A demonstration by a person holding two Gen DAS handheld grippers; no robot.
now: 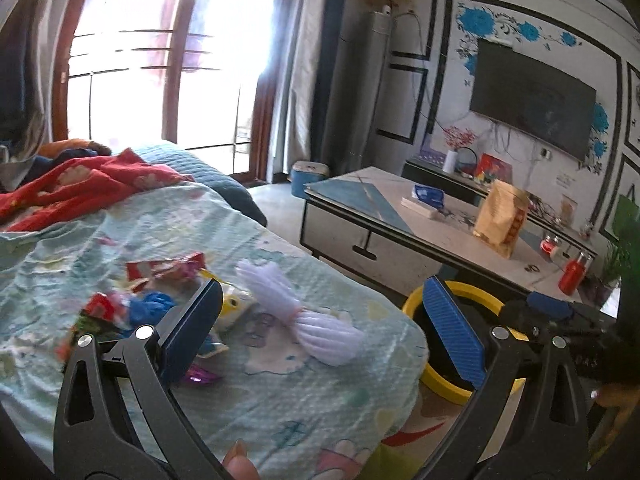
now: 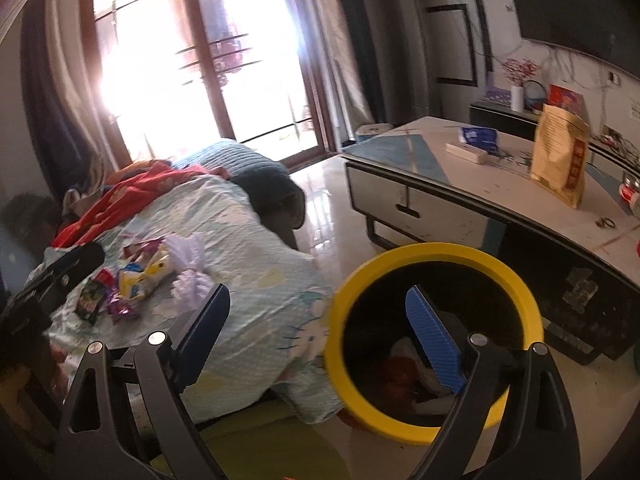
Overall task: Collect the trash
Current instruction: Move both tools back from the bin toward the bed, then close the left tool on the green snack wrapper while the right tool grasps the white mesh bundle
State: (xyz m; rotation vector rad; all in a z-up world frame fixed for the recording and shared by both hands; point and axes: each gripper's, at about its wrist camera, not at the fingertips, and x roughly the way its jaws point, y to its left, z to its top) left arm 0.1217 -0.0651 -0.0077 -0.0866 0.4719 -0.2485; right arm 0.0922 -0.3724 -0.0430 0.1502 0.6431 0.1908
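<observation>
Fingers: your left gripper [image 1: 324, 332] has its jaws wide apart and empty, above the bed; your right gripper [image 2: 320, 340] is spread too, holding nothing, over the bin.
Trash: crumpled bright snack wrappers [image 1: 160, 292] and a white pleated foam fruit sleeve [image 1: 304, 316] lie heaped on the pale cartoon-print bedsheet [image 1: 280, 408], near its edge.
Bin: yellow-rimmed round black bin [image 2: 436, 254] stands on the floor just beside the bed, likely for short drops; some waste already inside.
Beyond: white-and-blue coffee table [image 1: 360, 196], well apart.
</observation>
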